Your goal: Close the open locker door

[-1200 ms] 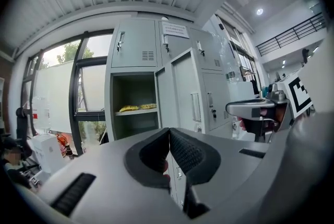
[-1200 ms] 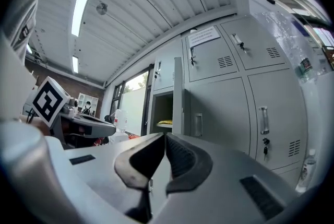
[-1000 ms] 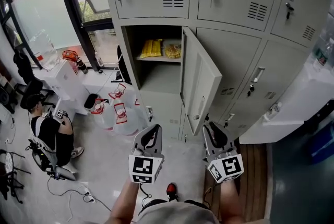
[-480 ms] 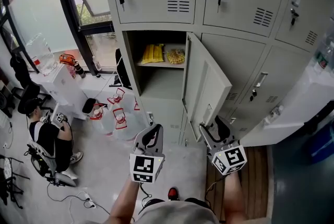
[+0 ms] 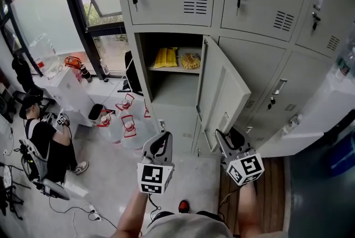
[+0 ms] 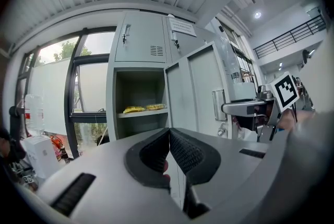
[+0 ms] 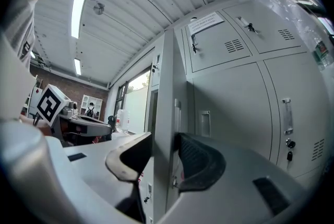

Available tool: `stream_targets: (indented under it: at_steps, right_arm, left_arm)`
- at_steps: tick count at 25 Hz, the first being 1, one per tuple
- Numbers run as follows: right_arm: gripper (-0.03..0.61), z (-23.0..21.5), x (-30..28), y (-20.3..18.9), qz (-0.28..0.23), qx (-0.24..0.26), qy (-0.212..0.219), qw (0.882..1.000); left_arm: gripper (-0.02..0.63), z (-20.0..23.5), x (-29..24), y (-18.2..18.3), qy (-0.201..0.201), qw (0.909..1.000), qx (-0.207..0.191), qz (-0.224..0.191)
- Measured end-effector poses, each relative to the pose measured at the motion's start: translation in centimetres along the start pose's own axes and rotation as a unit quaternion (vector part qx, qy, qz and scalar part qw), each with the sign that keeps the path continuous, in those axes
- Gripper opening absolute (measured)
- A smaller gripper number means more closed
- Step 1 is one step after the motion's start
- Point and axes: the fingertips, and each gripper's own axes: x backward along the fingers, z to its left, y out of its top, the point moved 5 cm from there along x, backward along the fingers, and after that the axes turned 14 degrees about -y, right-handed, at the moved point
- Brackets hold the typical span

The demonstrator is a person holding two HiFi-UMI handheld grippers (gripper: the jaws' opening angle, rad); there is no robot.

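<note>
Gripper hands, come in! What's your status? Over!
Left gripper shut, empty. Right gripper jaws just been closing onto locker door edge. Door half open. Nothing seen blocking its swing.

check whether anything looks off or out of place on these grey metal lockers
Only one thing: a grey metal locker door in the middle row hangs swung open, while every other door in view is shut. Yellow packets lie on the shelf inside. Nothing looks spilled or damaged.

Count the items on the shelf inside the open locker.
2: a yellow pack at the left of the shelf and a paler snack pack beside it, nearer the open door. More may be hidden deeper inside.
</note>
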Motion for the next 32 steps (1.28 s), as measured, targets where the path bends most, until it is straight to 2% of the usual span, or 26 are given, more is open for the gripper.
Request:
stream_targets:
  at_steps: [2,18,32]
  right_arm:
    - [0.152,0.3,0.0,0.0,-0.001,0.003,0.005,1.0]
    - [0.152,5.9,-1.4,0.3,-0.004,0.002,0.093,0.996]
    - [0.141,10.6,-4.1,0.3,0.005,0.008,0.13,0.991]
  left_arm:
    - [0.022,0.1,0.2,-0.1,0.002,1.0,0.002,-0.001]
    - [0.023,2.7,3.0,-0.6,0.042,0.999,0.012,-0.003]
    - [0.023,6.2,5.9,-1.1,0.079,0.9967,0.018,-0.008]
